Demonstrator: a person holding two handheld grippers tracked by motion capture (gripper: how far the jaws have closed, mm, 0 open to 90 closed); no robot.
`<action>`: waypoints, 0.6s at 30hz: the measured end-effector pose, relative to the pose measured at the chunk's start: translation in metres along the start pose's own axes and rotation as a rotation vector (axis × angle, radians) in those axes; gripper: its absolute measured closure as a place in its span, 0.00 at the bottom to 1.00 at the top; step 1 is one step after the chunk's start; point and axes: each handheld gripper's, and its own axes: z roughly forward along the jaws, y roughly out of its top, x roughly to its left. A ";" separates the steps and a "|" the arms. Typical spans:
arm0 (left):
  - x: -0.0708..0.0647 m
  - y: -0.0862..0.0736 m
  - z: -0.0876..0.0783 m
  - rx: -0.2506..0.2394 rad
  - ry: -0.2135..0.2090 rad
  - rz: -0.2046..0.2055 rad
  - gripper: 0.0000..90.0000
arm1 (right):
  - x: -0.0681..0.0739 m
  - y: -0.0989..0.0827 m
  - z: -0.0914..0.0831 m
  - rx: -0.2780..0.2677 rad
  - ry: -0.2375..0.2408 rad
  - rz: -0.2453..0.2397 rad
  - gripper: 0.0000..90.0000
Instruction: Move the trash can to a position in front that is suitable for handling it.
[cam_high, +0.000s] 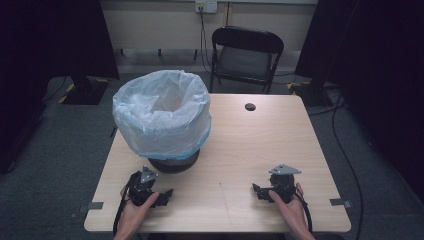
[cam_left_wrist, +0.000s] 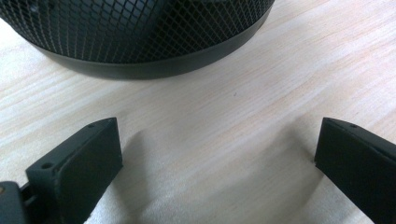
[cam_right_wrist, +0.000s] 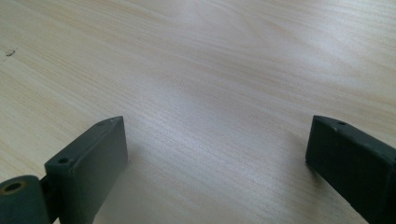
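Mesh of the waste bin is seen only at its dark base in the high view; the rest is covered by a white plastic liner draped over the rim and down the sides. In the left gripper view the bin is cut off by the top edge, so only its lower mesh wall and solid bottom ring are shown. Contents of the bin cannot be made out.

The left gripper is held low on the table, just in front of the bin and apart from it, jaws spread wide with nothing between them. The right gripper is held low near the front right of the table, well apart from the bin, its jaws likewise spread and empty over bare wood. Each gripper is gripped from behind by a hand entering from the bottom edge, left hand and right hand.

Bare tabletop lies between the two grippers and to the right of the bin. A small round hole is noted near the far edge. A folding chair stands beyond the table.
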 end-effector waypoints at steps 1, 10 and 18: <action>0.000 0.000 0.000 0.001 -0.004 0.004 0.00 | 0.001 0.000 0.000 0.003 -0.004 -0.002 0.05; 0.007 0.000 -0.009 -0.004 -0.070 -0.020 0.18 | -0.006 0.009 -0.005 -0.028 0.004 0.036 0.17; 0.016 0.005 -0.026 -0.047 -0.070 -0.021 0.23 | 0.002 0.033 -0.019 -0.157 0.117 -0.026 0.19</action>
